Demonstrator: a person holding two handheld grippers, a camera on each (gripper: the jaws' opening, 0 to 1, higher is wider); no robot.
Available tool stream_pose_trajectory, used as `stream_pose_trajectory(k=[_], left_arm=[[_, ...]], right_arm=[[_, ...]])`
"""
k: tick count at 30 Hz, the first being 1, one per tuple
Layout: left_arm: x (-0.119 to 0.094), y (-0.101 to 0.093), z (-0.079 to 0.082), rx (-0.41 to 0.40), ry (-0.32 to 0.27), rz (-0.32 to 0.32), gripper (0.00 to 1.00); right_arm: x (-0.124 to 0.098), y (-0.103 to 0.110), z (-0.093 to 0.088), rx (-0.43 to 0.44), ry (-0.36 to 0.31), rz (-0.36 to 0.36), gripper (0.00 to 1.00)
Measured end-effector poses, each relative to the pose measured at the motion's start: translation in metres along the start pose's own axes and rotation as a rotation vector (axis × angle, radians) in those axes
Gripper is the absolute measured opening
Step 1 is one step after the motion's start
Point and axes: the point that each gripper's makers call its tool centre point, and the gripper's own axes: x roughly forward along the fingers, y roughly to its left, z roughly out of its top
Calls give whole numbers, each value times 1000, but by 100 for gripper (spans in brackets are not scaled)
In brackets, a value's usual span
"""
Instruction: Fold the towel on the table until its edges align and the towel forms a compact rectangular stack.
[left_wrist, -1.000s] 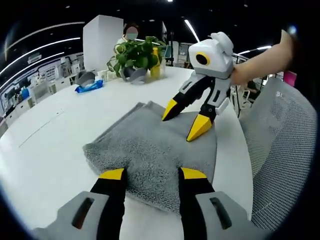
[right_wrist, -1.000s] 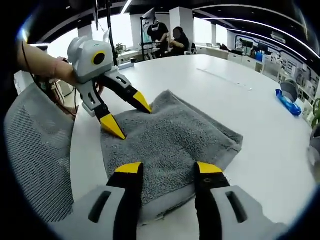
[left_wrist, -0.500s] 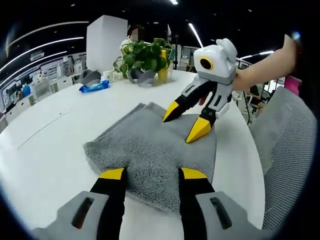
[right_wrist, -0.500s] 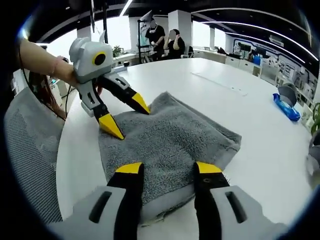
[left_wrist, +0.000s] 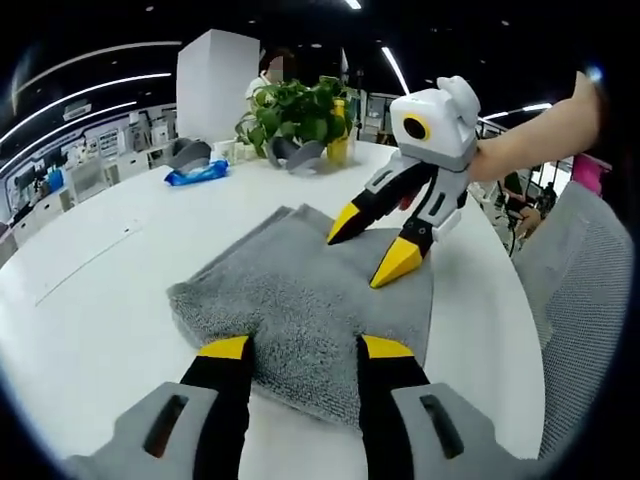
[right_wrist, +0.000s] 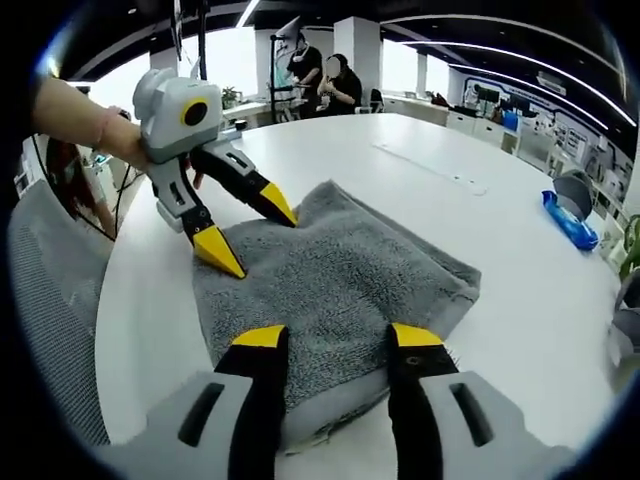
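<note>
A grey towel (left_wrist: 300, 290) lies folded in a thick, rumpled rectangle on the white round table (left_wrist: 100, 290). My left gripper (left_wrist: 305, 350) stands open over the towel's near edge, with towel showing between the yellow tips. From the right, my right gripper (left_wrist: 367, 250) points down at the far side of the towel, open, tips close to the cloth. In the right gripper view the towel (right_wrist: 340, 270) lies on the table (right_wrist: 520, 300) the same way. There my right gripper (right_wrist: 338, 338) is open over its near edge, and the left gripper (right_wrist: 250, 235) is open at the far left side.
A potted plant (left_wrist: 295, 110), a blue packet (left_wrist: 195, 175) and a grey object sit at the table's far side. A blue packet (right_wrist: 570, 220) lies off to the right. A grey mesh chair (left_wrist: 590, 330) stands close to the table edge. People (right_wrist: 325, 75) stand far behind.
Both views have shifted slightly with the hands, and less of the mesh chair shows. Both grippers stay open over the towel, which has not moved.
</note>
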Motion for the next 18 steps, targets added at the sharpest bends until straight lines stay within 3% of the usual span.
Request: stream_pose_trajectory(k=[7,11,13,15,18], left_arm=[[-1,0,3,-12,-11,9,44],[-6,2,9,-87,-38,15,45],[-13,2,22,-155,-102,31,45],[-28,5,41,-140,-196,61,45],[-51,0,56,-139,-261,78,58]], right_arm=[[-2,0,2,17,-27,-5,39],[-8,0,8,121,-89,3,41],[-14,2,13,156,-112,13,43],[-26,6,19,171,-144,10,39],[-52,10,33,142,-230,-25,39]])
